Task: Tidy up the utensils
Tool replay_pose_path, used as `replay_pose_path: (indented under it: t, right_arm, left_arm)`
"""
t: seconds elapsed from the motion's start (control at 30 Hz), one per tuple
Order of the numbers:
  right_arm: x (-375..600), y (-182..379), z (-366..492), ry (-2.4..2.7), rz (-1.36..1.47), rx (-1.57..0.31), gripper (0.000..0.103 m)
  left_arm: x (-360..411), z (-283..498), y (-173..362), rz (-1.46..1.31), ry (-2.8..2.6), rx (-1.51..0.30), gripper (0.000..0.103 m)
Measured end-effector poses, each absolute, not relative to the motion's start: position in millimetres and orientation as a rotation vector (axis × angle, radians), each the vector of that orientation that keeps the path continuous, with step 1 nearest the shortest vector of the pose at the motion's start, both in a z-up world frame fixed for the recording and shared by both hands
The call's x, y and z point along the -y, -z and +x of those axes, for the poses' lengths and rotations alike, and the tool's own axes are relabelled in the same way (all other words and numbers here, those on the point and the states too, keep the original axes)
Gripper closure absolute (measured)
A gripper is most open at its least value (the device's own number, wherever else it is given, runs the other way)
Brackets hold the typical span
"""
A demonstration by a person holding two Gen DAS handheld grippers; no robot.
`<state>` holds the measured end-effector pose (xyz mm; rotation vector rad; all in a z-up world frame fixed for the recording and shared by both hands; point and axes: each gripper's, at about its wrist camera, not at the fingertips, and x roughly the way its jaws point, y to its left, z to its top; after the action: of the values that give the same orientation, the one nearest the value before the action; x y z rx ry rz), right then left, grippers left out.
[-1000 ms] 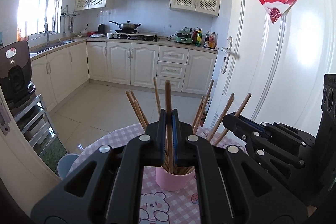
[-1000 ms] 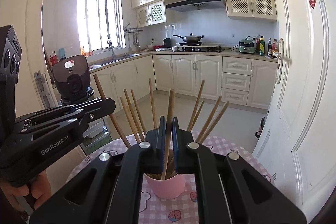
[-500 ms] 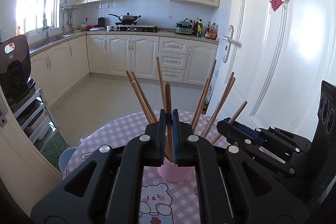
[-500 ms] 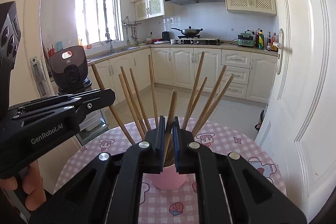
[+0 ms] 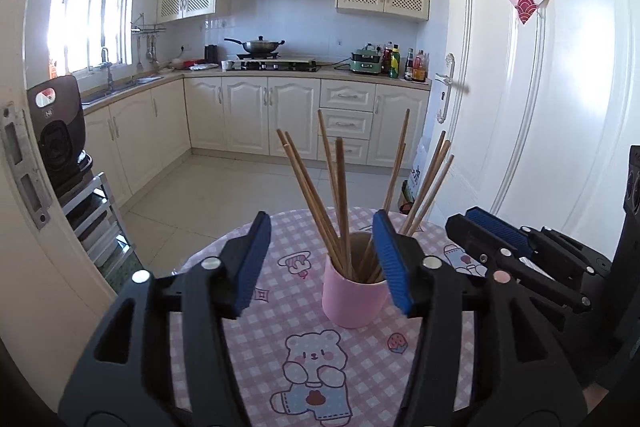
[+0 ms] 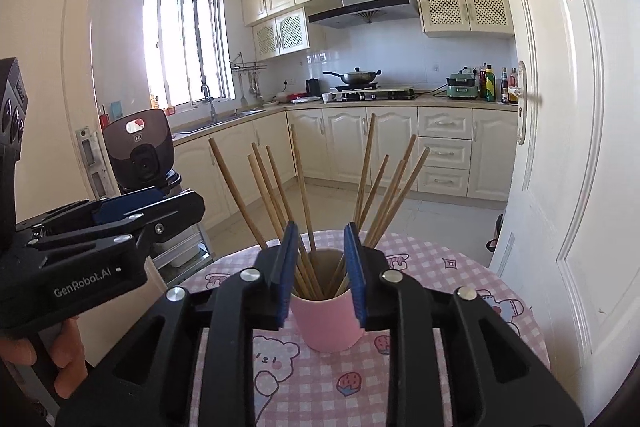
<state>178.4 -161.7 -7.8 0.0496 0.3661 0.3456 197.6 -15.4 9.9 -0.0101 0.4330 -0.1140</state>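
Observation:
A pink cup (image 5: 352, 301) stands upright on a round table with a pink checked cloth (image 5: 304, 367). Several wooden chopsticks (image 5: 340, 195) stand in it, fanned outward. My left gripper (image 5: 320, 259) is open and empty, its blue pads either side of the cup, just in front of it. In the right wrist view the cup (image 6: 326, 323) and chopsticks (image 6: 304, 187) sit between the blue pads of my open, empty right gripper (image 6: 320, 267). The right gripper also shows at the right of the left wrist view (image 5: 496, 231); the left gripper shows at the left of the right wrist view (image 6: 120, 215).
A white door (image 5: 540, 131) stands close on the right of the table. A rack with a brown cooker (image 5: 60, 131) is at the left. Kitchen cabinets (image 5: 280, 115) and tiled floor lie beyond the table's far edge.
Both grippers were shut on a chopstick each over the cup. Both have opened; the chopsticks now stand in the cup. Both grippers have pulled back a little.

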Motion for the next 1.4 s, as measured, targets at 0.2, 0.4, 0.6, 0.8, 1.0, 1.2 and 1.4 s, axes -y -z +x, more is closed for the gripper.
replay_pose_path:
  t: [0.2, 0.4, 0.6, 0.8, 1.0, 1.2, 1.4]
  right_arm:
    - [161.7, 13.8, 139.0, -0.27, 0.03, -0.303, 0.048]
    - [166.9, 18.2, 104.1, -0.233, 0.041, -0.265, 0.015]
    - [168.3, 16.2, 72.0, -0.224, 0.05, -0.224, 0.008]
    - [166.7, 13.5, 42.3, -0.219, 0.074, -0.156, 0.008]
    - [156.6, 13.2, 28.5, -0.172, -0.013, -0.11, 0.008]
    - [160.3, 16.0, 26.8, -0.171, -0.005, -0.112, 0.008]
    - [159.9, 16.7, 25.1, -0.179, -0.01, -0.112, 0.008]
  left_arm:
    - [7.1, 157.0, -12.0, 0.001, 0.091, -0.352, 0.026]
    - [1.9, 107.9, -9.0, 0.05, 0.055, -0.211, 0.011]
    - [-8.6, 74.3, -5.1, 0.056, 0.005, -0.164, 0.007]
    - [-20.9, 54.0, 1.7, 0.014, 0.021, -0.15, 0.006]
    - [-15.2, 43.7, 8.7, 0.009, 0.06, -0.163, 0.006]
    - [-10.2, 38.8, 8.1, 0.022, 0.052, -0.141, 0.006]
    - [-8.9, 38.1, 10.6, 0.019, 0.05, -0.14, 0.006]
